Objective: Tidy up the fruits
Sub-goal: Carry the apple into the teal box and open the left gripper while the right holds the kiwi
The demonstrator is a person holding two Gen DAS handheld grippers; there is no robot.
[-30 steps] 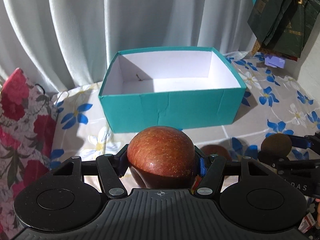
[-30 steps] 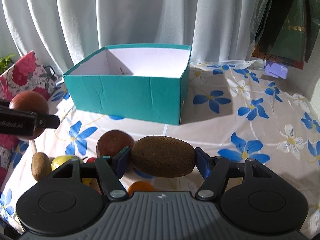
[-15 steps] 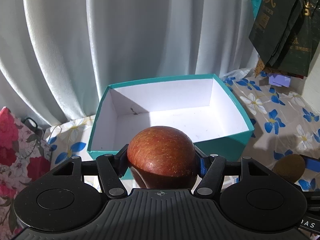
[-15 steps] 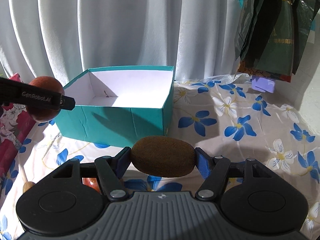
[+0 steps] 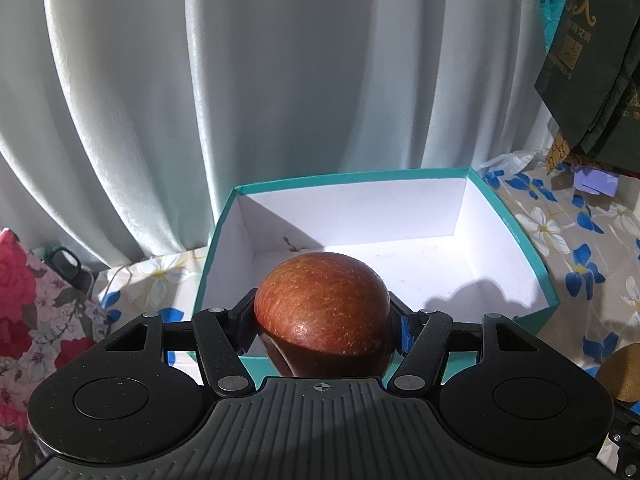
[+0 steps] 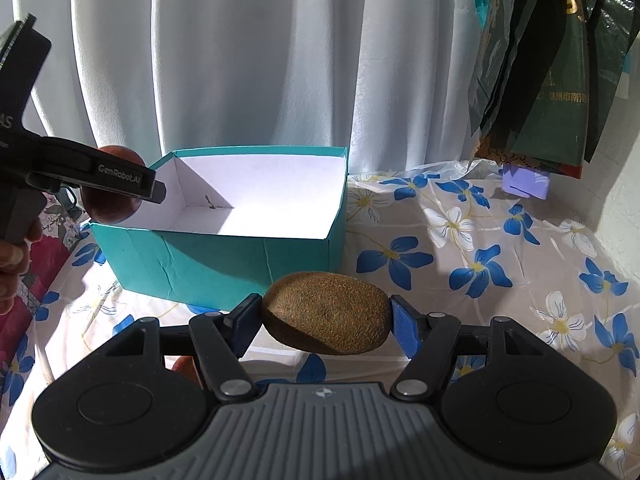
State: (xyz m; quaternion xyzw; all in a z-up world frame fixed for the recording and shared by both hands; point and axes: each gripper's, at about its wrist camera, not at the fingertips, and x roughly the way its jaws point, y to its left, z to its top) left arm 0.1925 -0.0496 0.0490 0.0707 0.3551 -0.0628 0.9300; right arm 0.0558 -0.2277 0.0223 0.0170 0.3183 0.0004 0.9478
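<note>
I see the left gripper (image 5: pixel 322 326) clamped on a red apple (image 5: pixel 322 300), held above the near-left edge of the empty teal box (image 5: pixel 516 236); apple's underside hidden by the gripper body. Right gripper (image 6: pixel 326 322) grips a kiwi (image 6: pixel 326 314) short of the box. Partly hidden reddish fruit (image 6: pixel 185 366) below. Floral tablecloth (image 6: pixel 460 248), white curtain (image 6: pixel 248 52) behind.

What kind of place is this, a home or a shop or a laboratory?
Most likely a room in a home. A pale curtain hangs behind, a flowered cloth covers the surface where the teal box stands, and dark bags hang at the right.
</note>
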